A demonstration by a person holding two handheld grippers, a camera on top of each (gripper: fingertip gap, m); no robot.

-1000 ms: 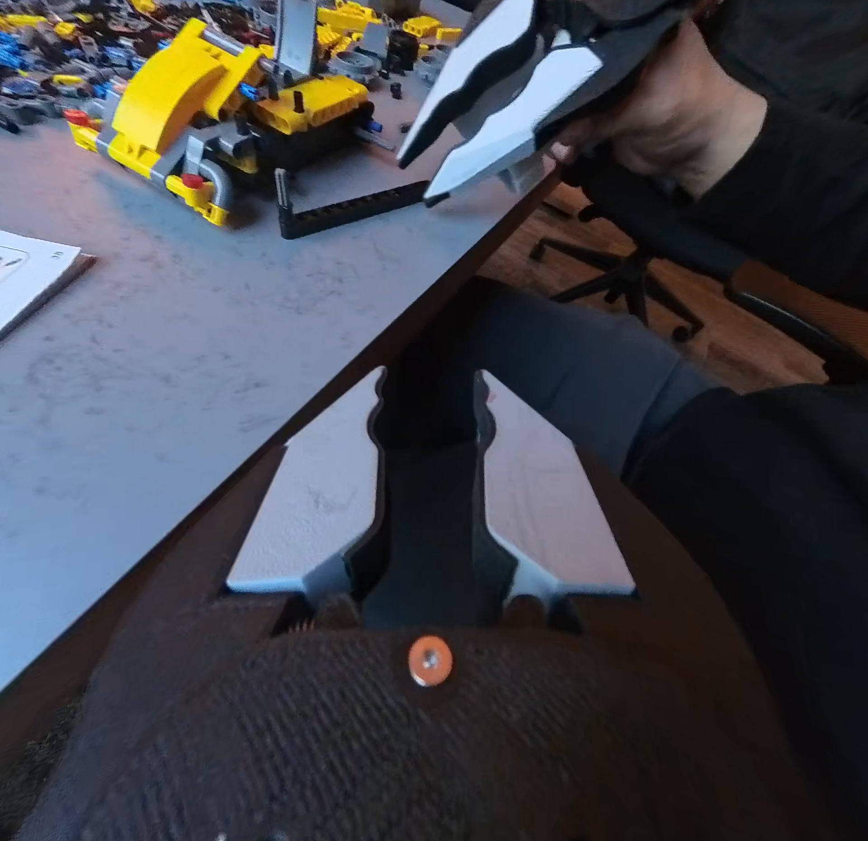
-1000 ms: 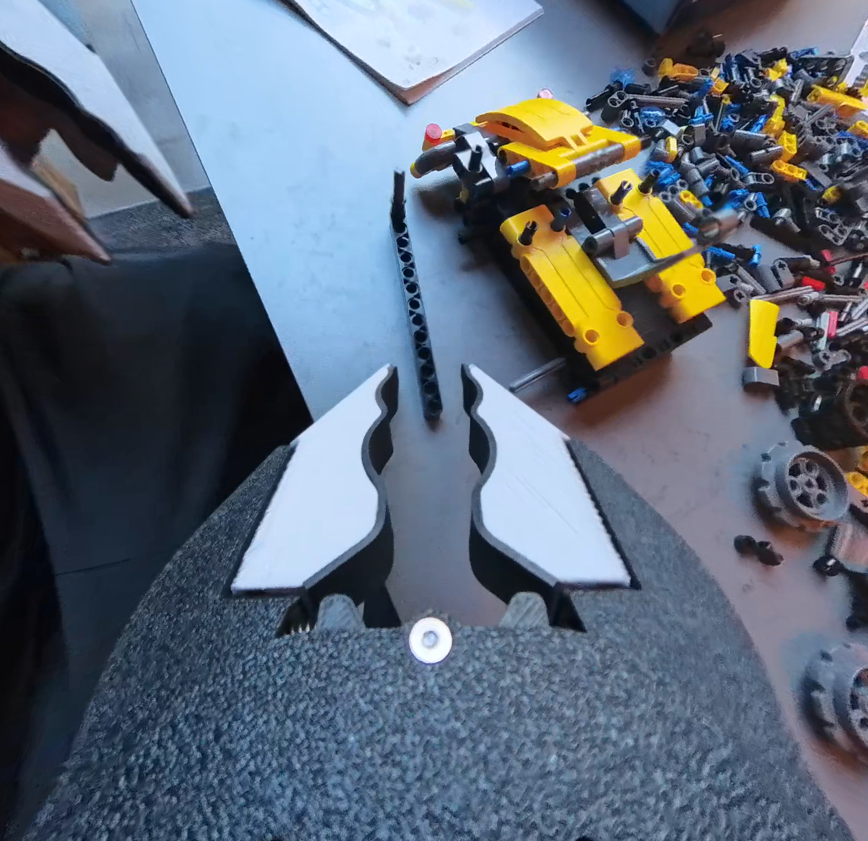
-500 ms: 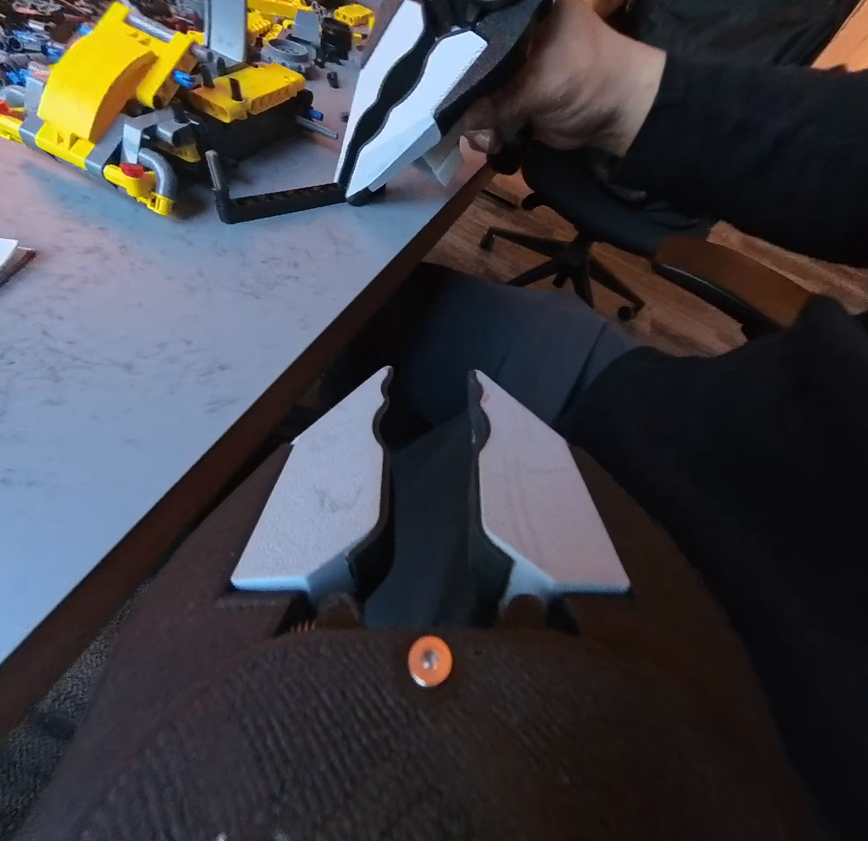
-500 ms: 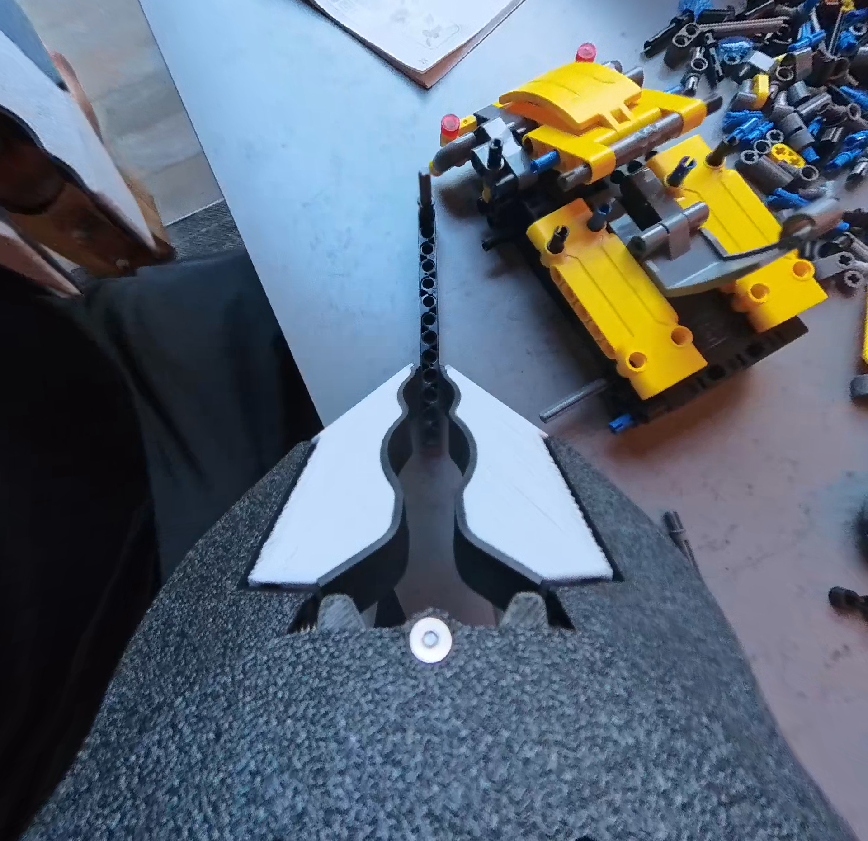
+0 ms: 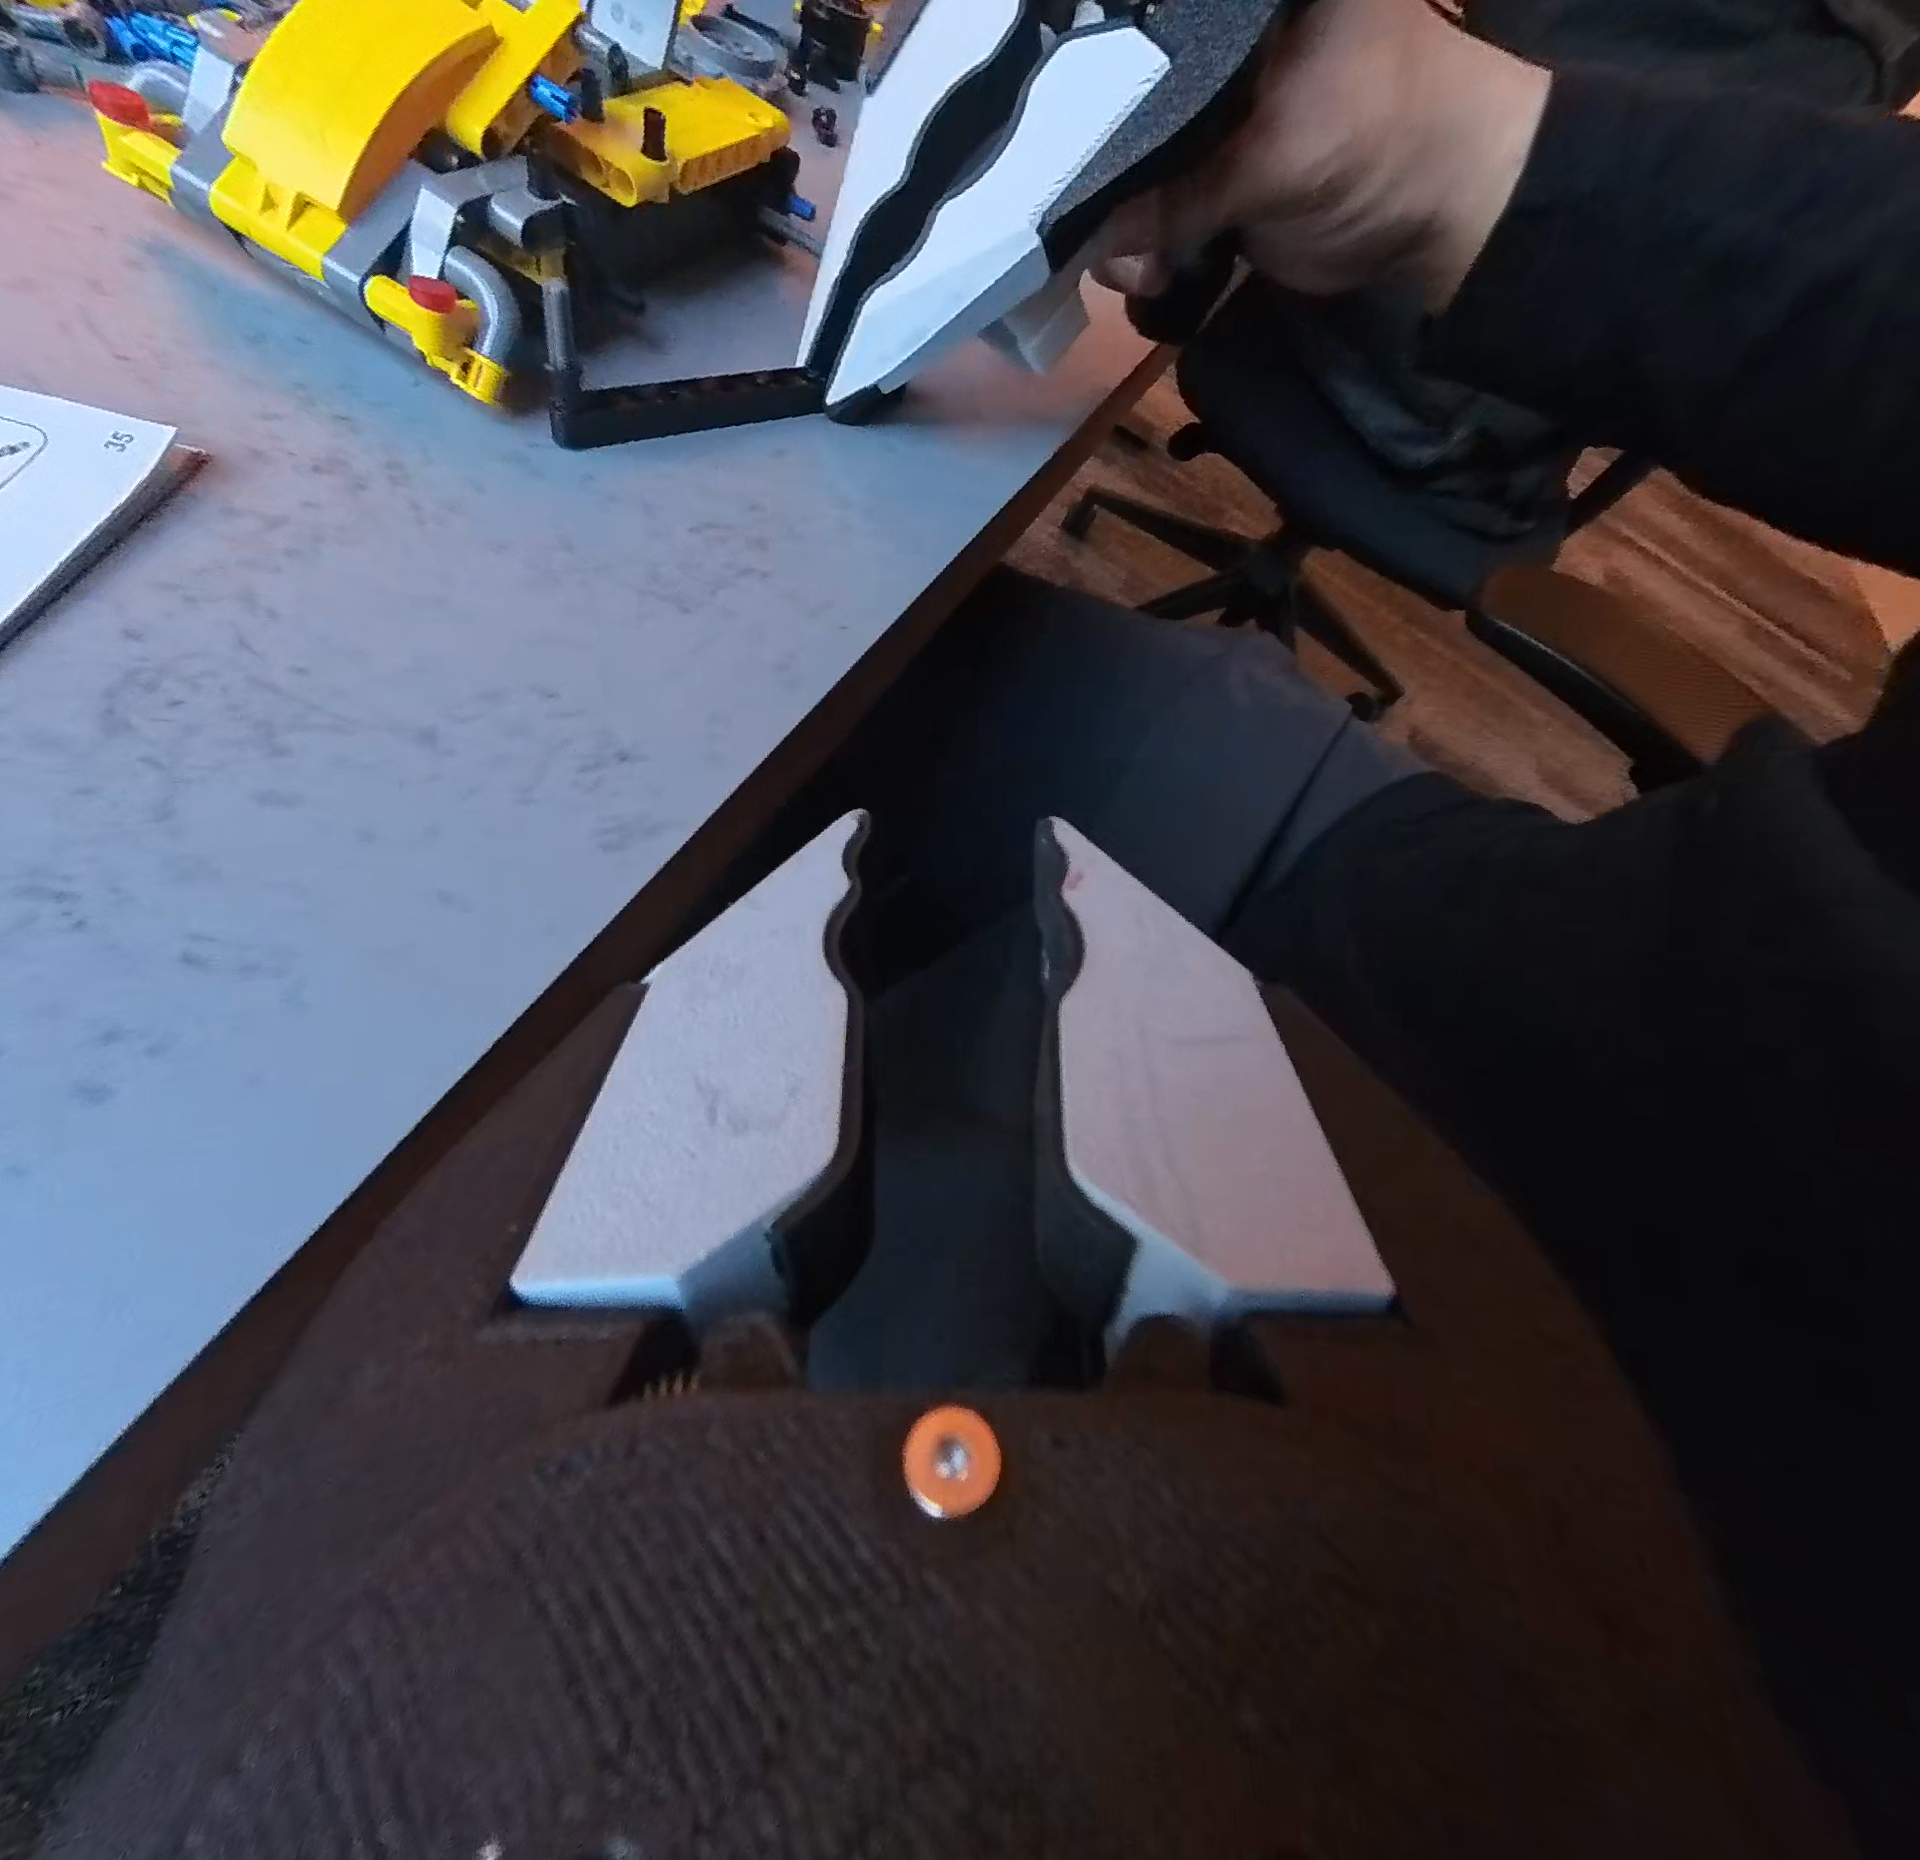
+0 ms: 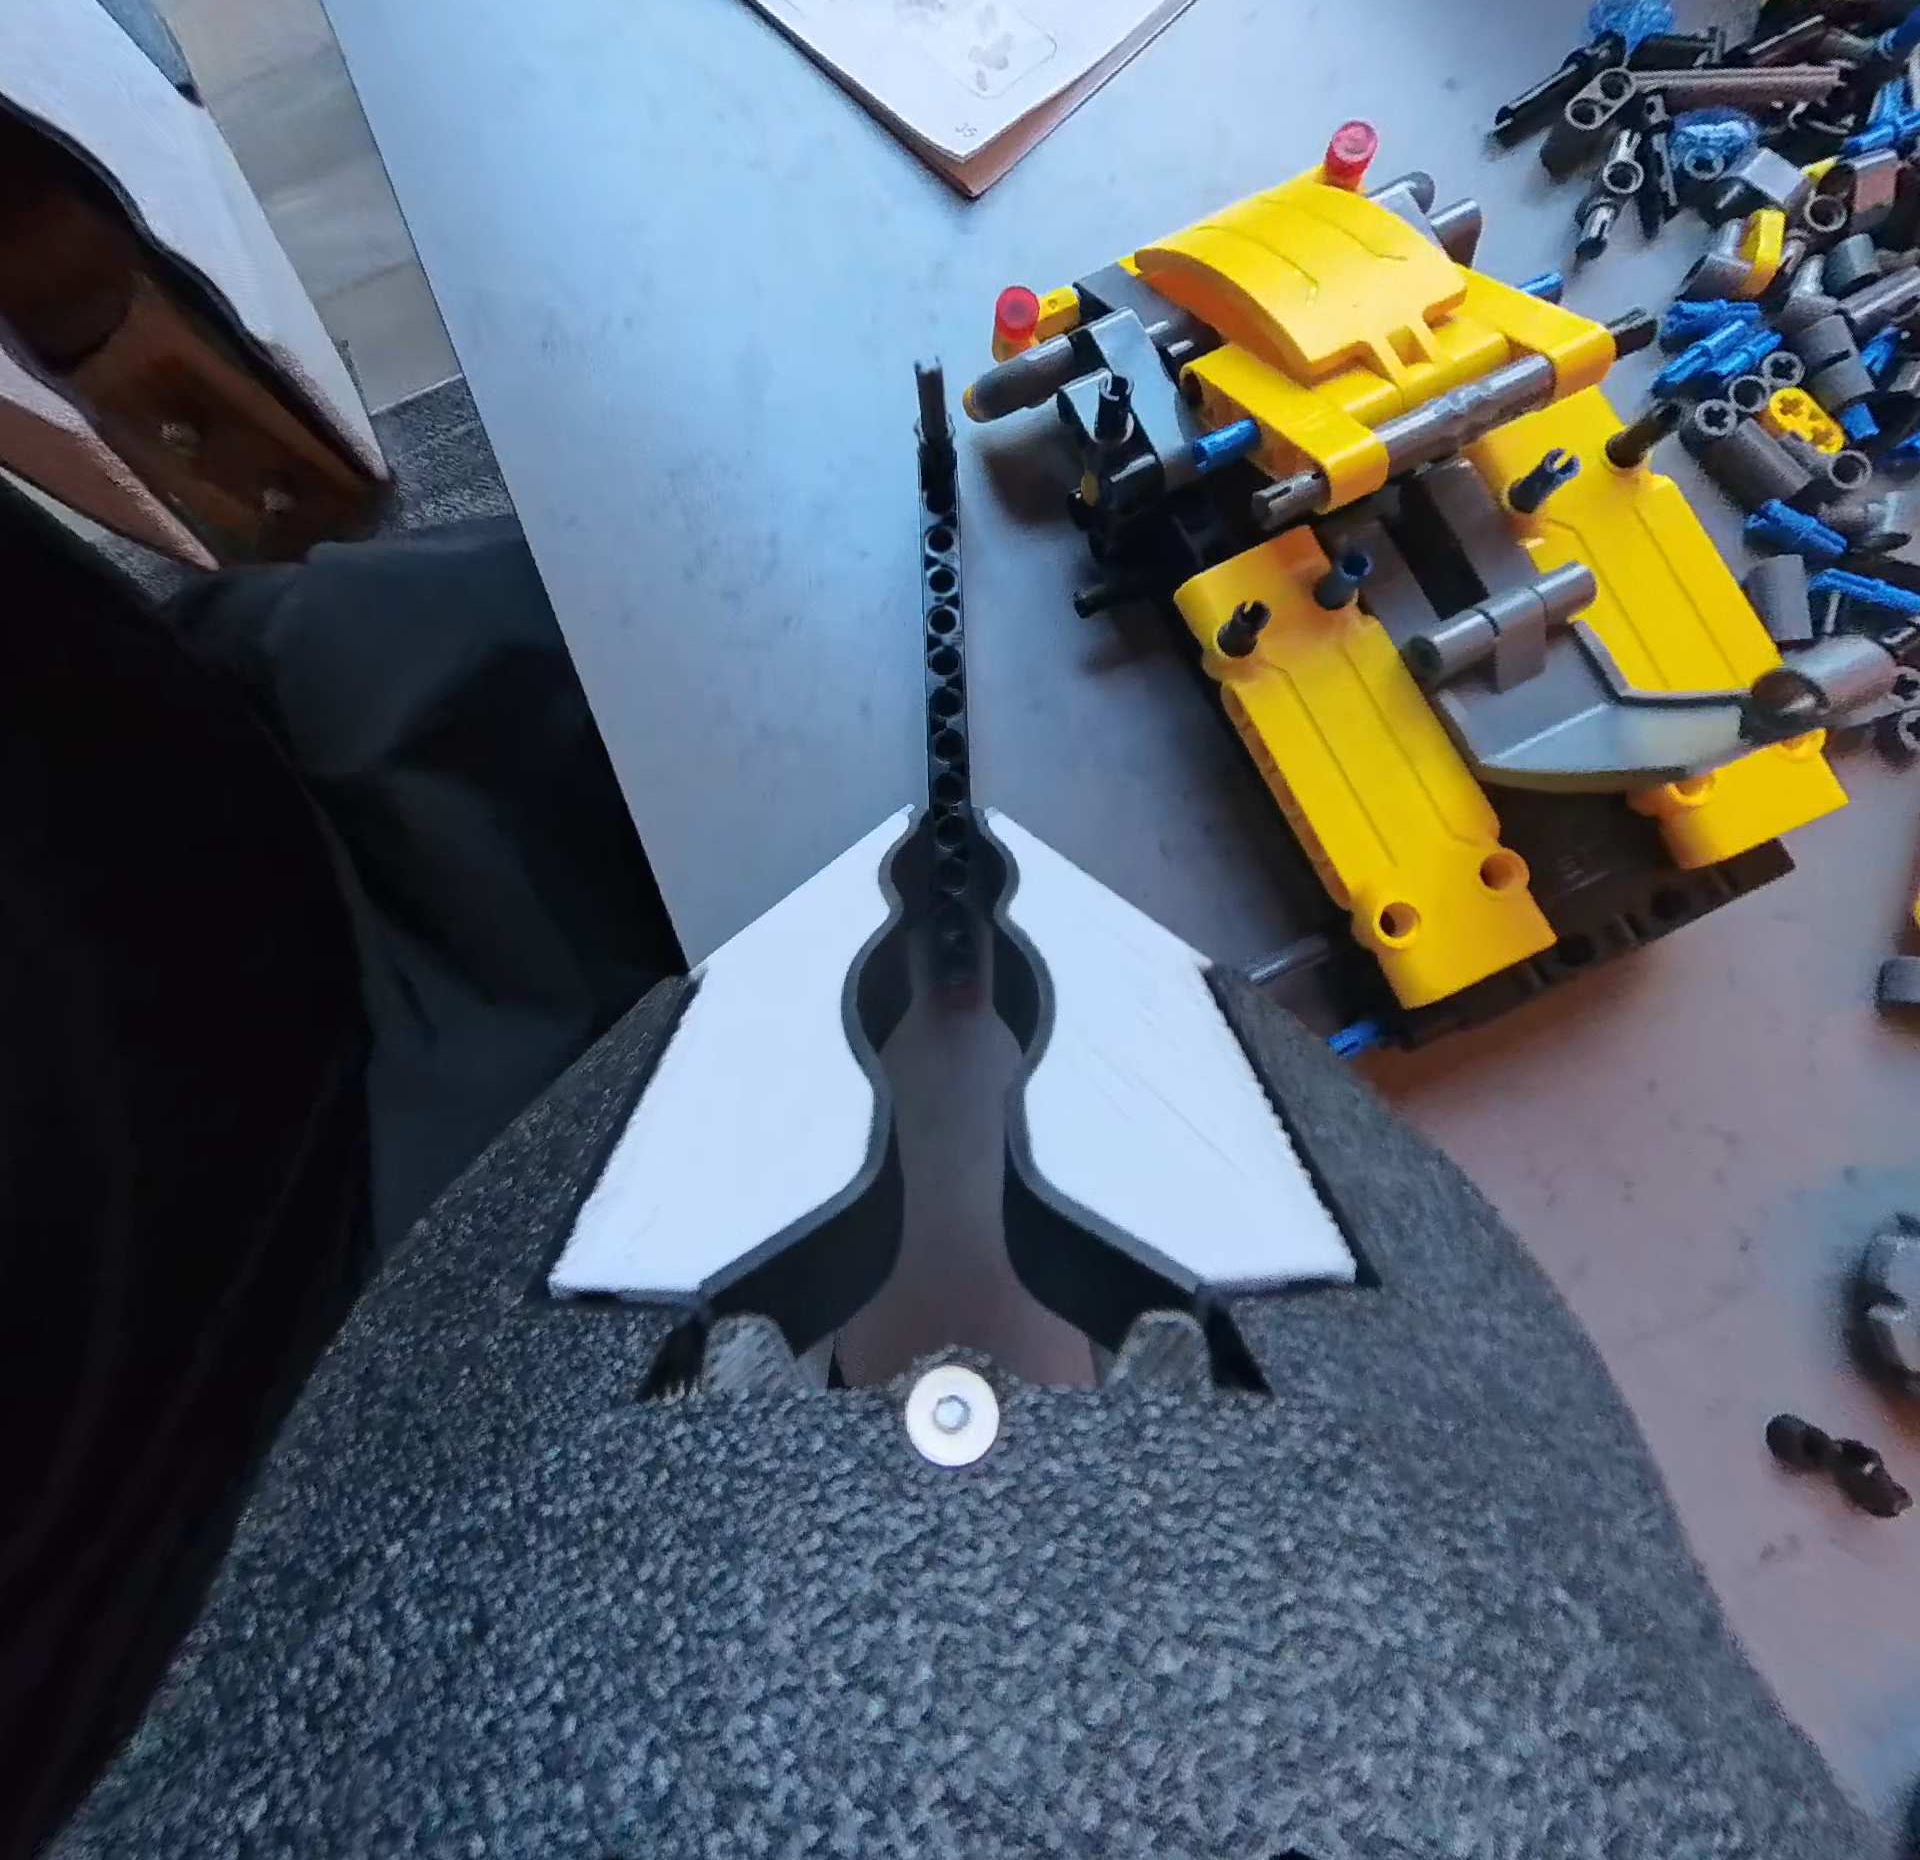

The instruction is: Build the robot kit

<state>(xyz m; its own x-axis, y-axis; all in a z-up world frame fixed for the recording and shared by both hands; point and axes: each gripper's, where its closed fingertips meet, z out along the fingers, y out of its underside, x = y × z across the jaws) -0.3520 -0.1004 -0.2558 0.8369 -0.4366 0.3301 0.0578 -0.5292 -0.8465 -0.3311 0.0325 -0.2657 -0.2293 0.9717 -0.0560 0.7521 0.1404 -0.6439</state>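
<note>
My right gripper (image 6: 951,823) is shut on the near end of a long black perforated beam (image 6: 943,615), which lies on the grey table (image 6: 727,460) beside a yellow and grey brick vehicle (image 6: 1455,584). In the left wrist view the right gripper (image 5: 847,382) pinches the beam (image 5: 675,408) at the table's front edge, with the vehicle (image 5: 436,158) just behind. My left gripper (image 5: 951,834) is open and empty, held off the table's edge above a person's dark trouser leg.
A pile of loose black, blue, grey and yellow parts (image 6: 1787,148) lies right of the vehicle. A white booklet (image 6: 987,34) lies at the back; it also shows in the left wrist view (image 5: 62,491). A grey wheel (image 6: 1886,1311) and black pin (image 6: 1834,1462) lie right. An office chair (image 5: 1403,522) stands beyond the edge. The gap from one gripper's tips to the other's is roughly 15 centimeters.
My right gripper moved forward over the black beam's near end and shut on it. The left gripper stayed open off the table's edge.
</note>
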